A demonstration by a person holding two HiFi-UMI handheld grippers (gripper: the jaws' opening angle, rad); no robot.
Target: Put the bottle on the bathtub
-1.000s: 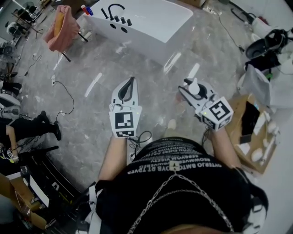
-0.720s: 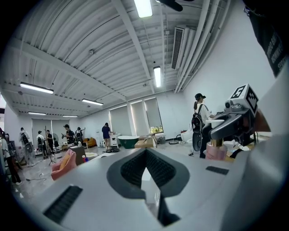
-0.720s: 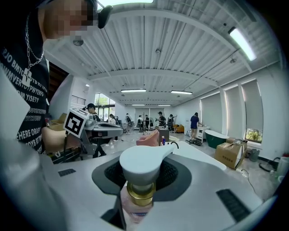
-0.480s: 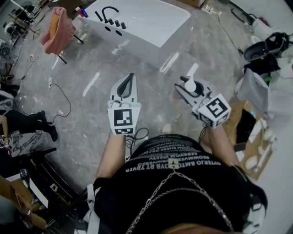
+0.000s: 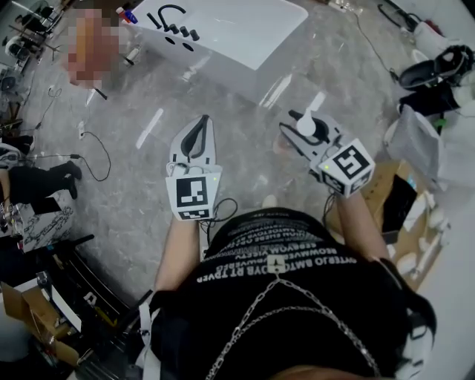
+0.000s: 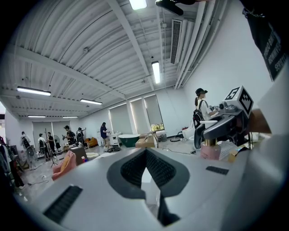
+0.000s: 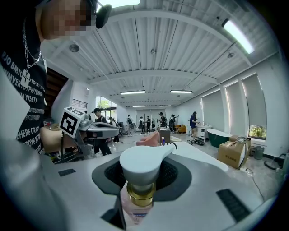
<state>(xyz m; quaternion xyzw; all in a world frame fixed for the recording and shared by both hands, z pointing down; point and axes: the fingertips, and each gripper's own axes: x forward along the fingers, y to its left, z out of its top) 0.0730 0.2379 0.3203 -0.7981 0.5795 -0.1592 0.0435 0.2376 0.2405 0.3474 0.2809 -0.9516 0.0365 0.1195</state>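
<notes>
The white bathtub (image 5: 245,33) stands on the marble floor at the top of the head view, with a black faucet (image 5: 169,13) on its near-left deck. My right gripper (image 5: 293,130) is shut on a pink pump bottle (image 7: 137,205) with a gold collar and a white pump head (image 5: 306,125). It holds the bottle upright above the floor, well short of the tub. The tub's white rim (image 7: 201,155) shows beyond the bottle in the right gripper view. My left gripper (image 5: 202,122) is shut with nothing in it, level with the right one. From it I see the held bottle (image 6: 210,150).
A cardboard box (image 5: 404,200) with white items sits on the floor at the right, with bags (image 5: 434,74) beyond it. Cables (image 5: 104,152) trail over the floor at the left. Small bottles (image 5: 128,15) stand at the tub's left corner. Several people stand far off in the hall.
Both grippers have shifted slightly up and left in the head view, the bottle still held. The bathtub has slid toward the top edge of the view.
</notes>
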